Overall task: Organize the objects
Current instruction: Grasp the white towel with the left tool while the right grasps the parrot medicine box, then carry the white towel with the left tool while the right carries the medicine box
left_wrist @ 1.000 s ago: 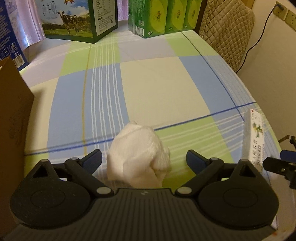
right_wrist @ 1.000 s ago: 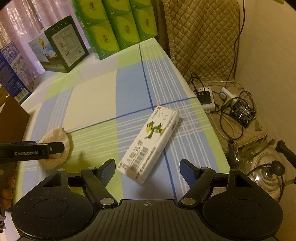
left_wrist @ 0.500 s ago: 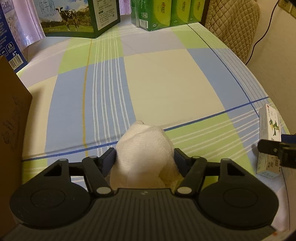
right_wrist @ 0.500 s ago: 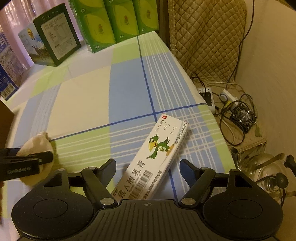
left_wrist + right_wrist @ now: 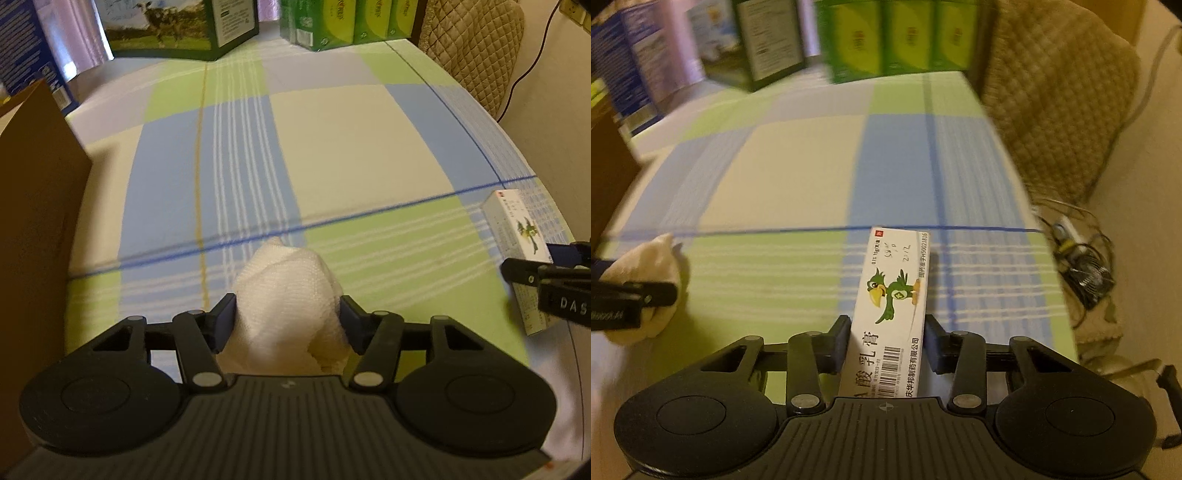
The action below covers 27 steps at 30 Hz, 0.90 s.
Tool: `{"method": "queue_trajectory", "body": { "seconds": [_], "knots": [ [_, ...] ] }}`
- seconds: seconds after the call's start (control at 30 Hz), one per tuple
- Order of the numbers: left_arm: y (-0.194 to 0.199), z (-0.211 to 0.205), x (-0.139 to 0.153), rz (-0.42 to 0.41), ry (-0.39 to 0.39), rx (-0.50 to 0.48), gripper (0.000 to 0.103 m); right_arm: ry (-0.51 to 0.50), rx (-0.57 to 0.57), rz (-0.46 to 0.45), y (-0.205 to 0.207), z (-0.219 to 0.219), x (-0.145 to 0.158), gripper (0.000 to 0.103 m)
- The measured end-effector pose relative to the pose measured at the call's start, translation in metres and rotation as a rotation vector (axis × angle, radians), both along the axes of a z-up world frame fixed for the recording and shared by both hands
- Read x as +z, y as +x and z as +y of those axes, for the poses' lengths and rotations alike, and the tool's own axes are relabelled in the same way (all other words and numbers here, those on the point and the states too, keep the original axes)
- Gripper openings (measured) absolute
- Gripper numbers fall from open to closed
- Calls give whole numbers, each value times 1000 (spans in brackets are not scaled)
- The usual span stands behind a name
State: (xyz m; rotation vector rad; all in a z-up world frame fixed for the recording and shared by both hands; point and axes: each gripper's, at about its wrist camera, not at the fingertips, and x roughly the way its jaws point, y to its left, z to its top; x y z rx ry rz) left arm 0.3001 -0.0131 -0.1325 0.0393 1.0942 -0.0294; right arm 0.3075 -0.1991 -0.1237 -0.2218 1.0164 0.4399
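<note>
Cloth (image 5: 286,295) left of carton (image 5: 892,295)

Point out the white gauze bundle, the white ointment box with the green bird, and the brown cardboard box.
White gauze bundle (image 5: 286,288), left wrist view, upper middle.
White ointment box with green bird (image 5: 894,291), right wrist view, the bird print.
Brown cardboard box (image 5: 33,221), left wrist view, side wall.

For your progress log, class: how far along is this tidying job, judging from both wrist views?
Done: nothing looks put away yet. In hand: the left hand-held gripper is shut on the white cloth bundle, and the right hand-held gripper clamps the ointment box, both at the checked tablecloth. Left: carrying both to their places, which these views do not reveal.
</note>
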Motion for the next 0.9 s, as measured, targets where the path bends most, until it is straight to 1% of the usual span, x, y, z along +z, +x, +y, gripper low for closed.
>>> {"method": "queue_trajectory", "body": {
  "seconds": [0.23, 0.43, 0.57, 0.63, 0.73, 0.9],
  "knots": [
    [-48, 13, 0, 50, -8, 13, 55, 13, 183, 42, -44, 14, -2, 38],
    [-86, 19, 7, 108, -47, 32, 56, 18, 304, 69, -81, 25, -2, 38],
    [-91, 19, 5, 112, -60, 59, 59, 1, 321, 53, -88, 32, -4, 39],
    [-89, 18, 2, 111, -54, 70, 65, 4, 311, 55, -86, 34, -4, 39],
    [-87, 16, -3, 111, -47, 79, 67, 7, 304, 56, -86, 34, -5, 39],
    [-90, 15, -3, 90, -37, 80, 63, 0, 299, 54, -87, 35, -4, 39]
  ]
}}
